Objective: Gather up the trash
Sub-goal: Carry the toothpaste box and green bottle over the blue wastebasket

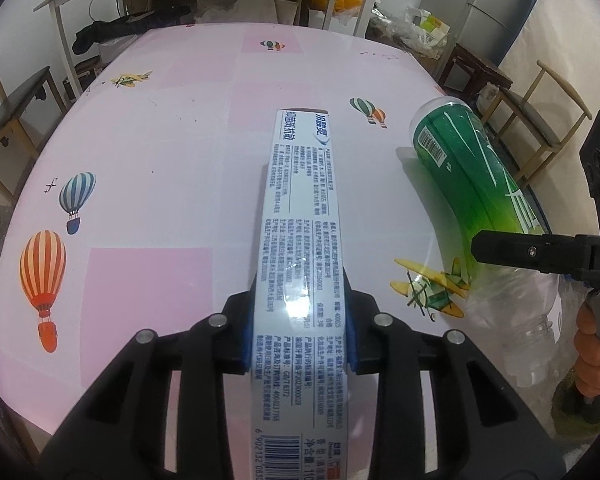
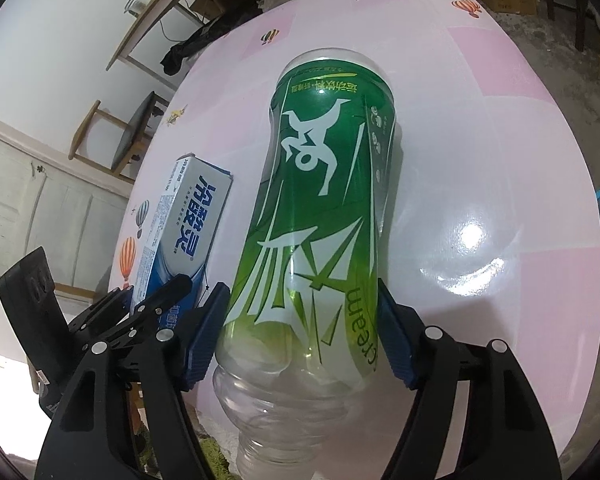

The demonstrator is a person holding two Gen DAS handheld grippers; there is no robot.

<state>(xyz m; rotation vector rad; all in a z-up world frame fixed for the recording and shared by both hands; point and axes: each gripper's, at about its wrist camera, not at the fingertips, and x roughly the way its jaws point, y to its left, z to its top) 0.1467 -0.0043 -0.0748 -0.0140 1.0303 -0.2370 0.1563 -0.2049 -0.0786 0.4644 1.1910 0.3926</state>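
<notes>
**Green bottle and white carton both gripped above the pink counter**

Green-labelled plastic bottle (image 2: 320,216) sits clamped between the blue pads (image 2: 396,340) of my right hand-held gripper (image 2: 300,344), base pointing away, over the counter (image 2: 500,160). Just beside it, my left hand-held gripper (image 1: 302,316) is closed on the white toothpaste box (image 1: 300,208), which projects forward above the balloon-print counter surface.

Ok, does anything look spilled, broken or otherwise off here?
Nothing stands out. The left gripper holds the toothpaste box and the right gripper holds the empty green bottle; both look intact, and the pink tablecloth shows no spills.
</notes>
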